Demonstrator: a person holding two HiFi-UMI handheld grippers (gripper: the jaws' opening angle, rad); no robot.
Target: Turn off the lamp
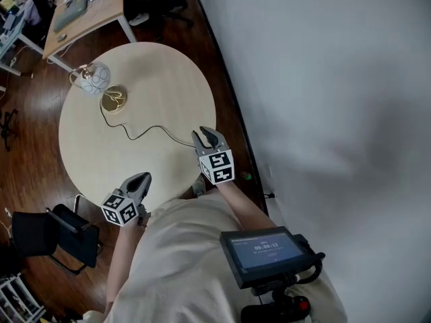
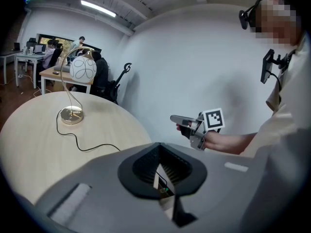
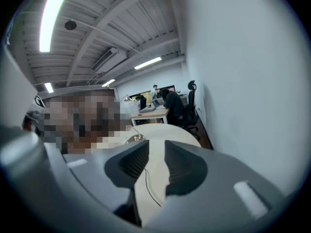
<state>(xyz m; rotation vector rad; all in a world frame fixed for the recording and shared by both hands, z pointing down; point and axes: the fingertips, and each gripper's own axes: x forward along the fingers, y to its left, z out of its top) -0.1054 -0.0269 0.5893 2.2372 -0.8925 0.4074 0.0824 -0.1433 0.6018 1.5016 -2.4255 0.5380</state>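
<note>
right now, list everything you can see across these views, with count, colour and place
round light wood table: one, pale beige, centre of head view
globe-shade table lamp with brass base: one, white and gold, far left part of the table
thin lamp cord: one, black, from the lamp base across the table
rectangular wooden desk: one, light wood, beyond the table
folding chair: one, black, floor at near left
plank floor: dark brown, around the table
wall: one, white, right side
screen unit: one, black, at the person's front
left gripper: one, grey, jaws together, empty
right gripper: one, grey, jaws apart, empty
</note>
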